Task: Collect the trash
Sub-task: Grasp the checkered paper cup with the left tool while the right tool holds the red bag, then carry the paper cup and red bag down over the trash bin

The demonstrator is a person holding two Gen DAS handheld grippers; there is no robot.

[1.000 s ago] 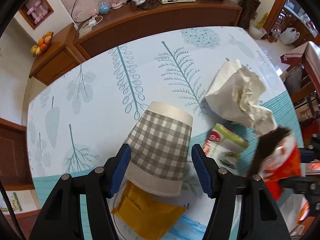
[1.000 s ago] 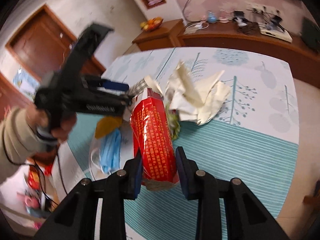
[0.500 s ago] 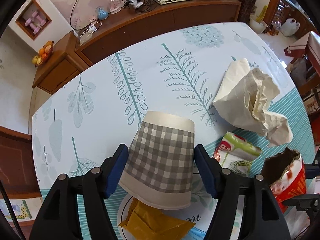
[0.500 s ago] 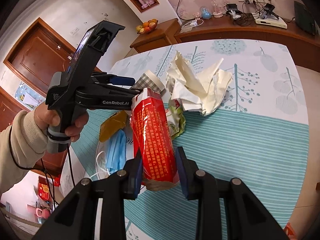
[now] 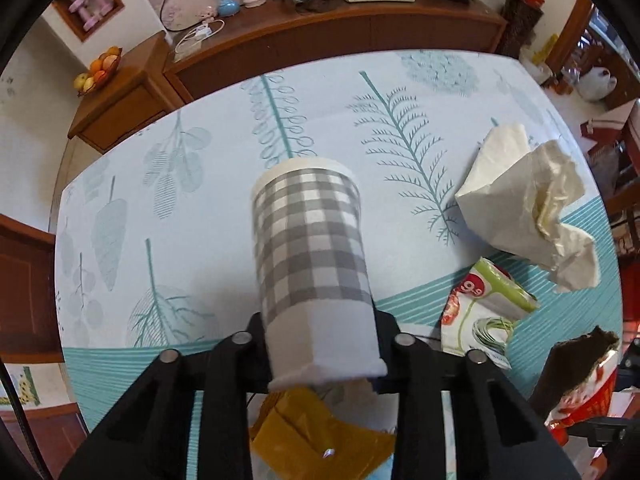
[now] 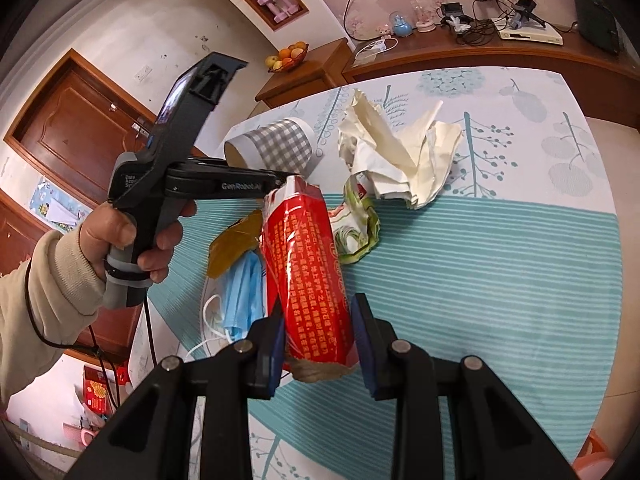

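left gripper (image 5: 320, 344) clamps checked cup (image 5: 312, 264); right gripper (image 6: 318, 344) pinches red wrapper (image 6: 308, 280).

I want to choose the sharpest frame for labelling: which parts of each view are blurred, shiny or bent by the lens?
Left wrist view: the checked paper cup is slightly motion-blurred; the table edge curves from fisheye distortion. Right wrist view: mostly sharp; the red wrapper shows white glare streaks; dark vignette fills the corners.

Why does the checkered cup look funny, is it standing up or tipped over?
Tipped. The checkered cup lies sideways in the left claw, off the table.
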